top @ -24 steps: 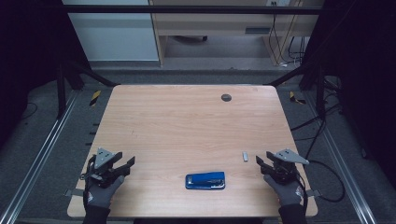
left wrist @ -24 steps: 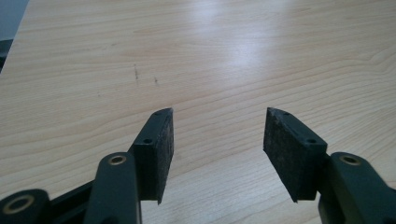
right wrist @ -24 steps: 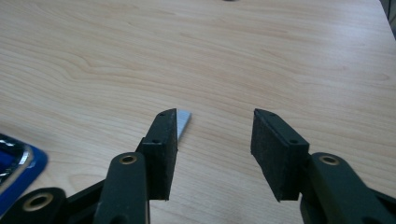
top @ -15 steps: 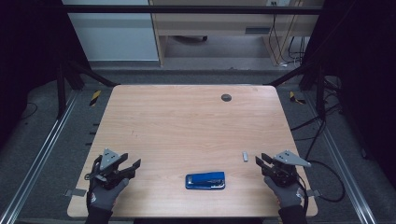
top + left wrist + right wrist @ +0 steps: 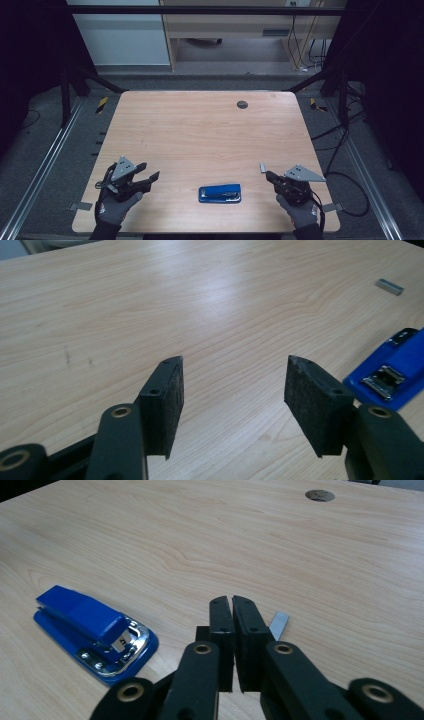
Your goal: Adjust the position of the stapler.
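A blue stapler [image 5: 220,193] lies flat near the table's front edge, between my two hands. My left gripper [image 5: 150,171] hovers to its left, jaws open with nothing between them. In the left gripper view the open gripper [image 5: 235,365] stands over bare wood, with the stapler [image 5: 395,375] at the right edge. My right gripper [image 5: 269,175] sits to the stapler's right, shut on nothing. In the right gripper view its pads [image 5: 231,600] meet, with the stapler [image 5: 92,630] to the left. A small strip of staples [image 5: 262,167] lies just beyond the right gripper's tips [image 5: 279,625].
The wooden table [image 5: 200,135] has a round dark grommet hole [image 5: 242,104] near its far edge. Metal rails run along both sides of the table. Cables lie on the floor to the right. A desk stands beyond the far edge.
My left gripper has edged a little to the right, towards the stapler. The right gripper has hardly moved and stays shut.
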`<act>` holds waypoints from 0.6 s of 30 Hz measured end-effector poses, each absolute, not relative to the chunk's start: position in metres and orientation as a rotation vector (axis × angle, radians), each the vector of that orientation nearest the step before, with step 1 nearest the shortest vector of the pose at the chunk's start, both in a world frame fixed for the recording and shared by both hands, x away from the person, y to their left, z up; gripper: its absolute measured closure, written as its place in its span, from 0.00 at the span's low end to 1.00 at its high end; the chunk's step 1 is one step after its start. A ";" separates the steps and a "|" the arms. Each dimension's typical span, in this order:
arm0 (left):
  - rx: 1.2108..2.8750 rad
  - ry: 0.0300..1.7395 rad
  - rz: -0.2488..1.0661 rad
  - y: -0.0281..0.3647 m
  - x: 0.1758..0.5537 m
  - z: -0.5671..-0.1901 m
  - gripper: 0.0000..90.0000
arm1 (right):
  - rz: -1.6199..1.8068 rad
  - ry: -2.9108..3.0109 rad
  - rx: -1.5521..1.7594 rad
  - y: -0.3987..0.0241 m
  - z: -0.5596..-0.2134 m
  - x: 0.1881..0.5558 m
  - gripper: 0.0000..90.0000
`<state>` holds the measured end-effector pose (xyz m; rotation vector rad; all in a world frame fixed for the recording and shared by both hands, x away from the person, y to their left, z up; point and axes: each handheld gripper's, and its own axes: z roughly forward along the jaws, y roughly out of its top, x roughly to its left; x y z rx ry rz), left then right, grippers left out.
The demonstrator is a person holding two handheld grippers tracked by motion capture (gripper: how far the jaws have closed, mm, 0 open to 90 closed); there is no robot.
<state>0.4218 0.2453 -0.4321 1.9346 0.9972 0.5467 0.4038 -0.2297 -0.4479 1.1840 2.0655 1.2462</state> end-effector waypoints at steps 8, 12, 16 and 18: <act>1.979 0.923 0.539 0.225 0.426 -0.419 0.45 | 1.264 2.108 1.182 -0.226 -0.449 0.401 1.00; 2.005 0.883 0.540 0.212 0.428 -0.412 0.45 | 1.266 2.144 1.177 -0.220 -0.453 0.396 1.00; 2.047 0.828 0.519 0.195 0.431 -0.405 0.45 | 1.288 2.174 1.171 -0.214 -0.454 0.390 1.00; 2.060 0.815 0.515 0.190 0.432 -0.403 0.44 | 1.297 2.197 1.153 -0.211 -0.456 0.387 1.00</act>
